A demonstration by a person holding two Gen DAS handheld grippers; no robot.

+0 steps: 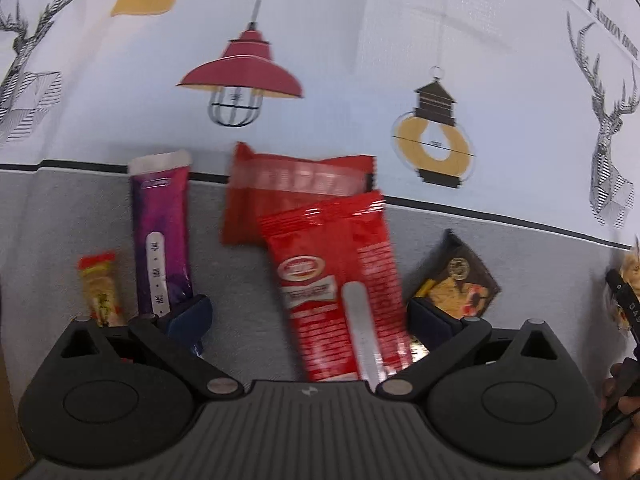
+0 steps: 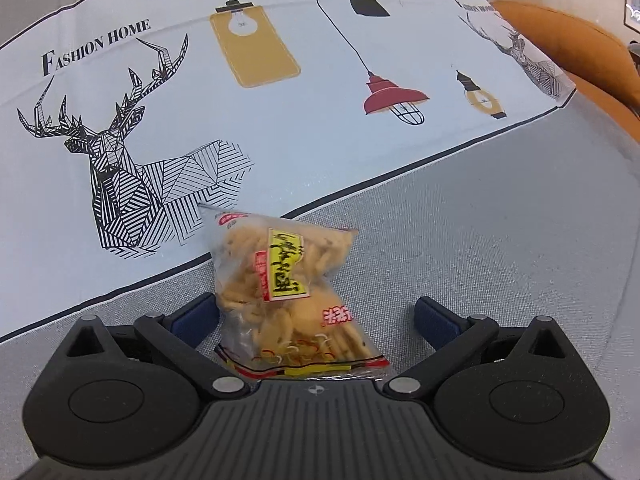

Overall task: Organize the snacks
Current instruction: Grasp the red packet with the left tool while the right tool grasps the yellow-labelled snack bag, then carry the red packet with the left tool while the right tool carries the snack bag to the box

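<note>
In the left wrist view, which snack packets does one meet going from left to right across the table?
Small red-and-yellow packet → purple packet → front red packet, lying over another red one → dark brown packet → pale snack bag at the right edge.

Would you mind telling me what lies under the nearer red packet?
The nearer red packet overlaps a second red packet, covering its lower right corner; anything beneath the rest is hidden.

red packet (image 1: 340,280) | purple stick (image 1: 162,232) | tablecloth (image 2: 480,240) grey, white deer-and-lamp print
</note>
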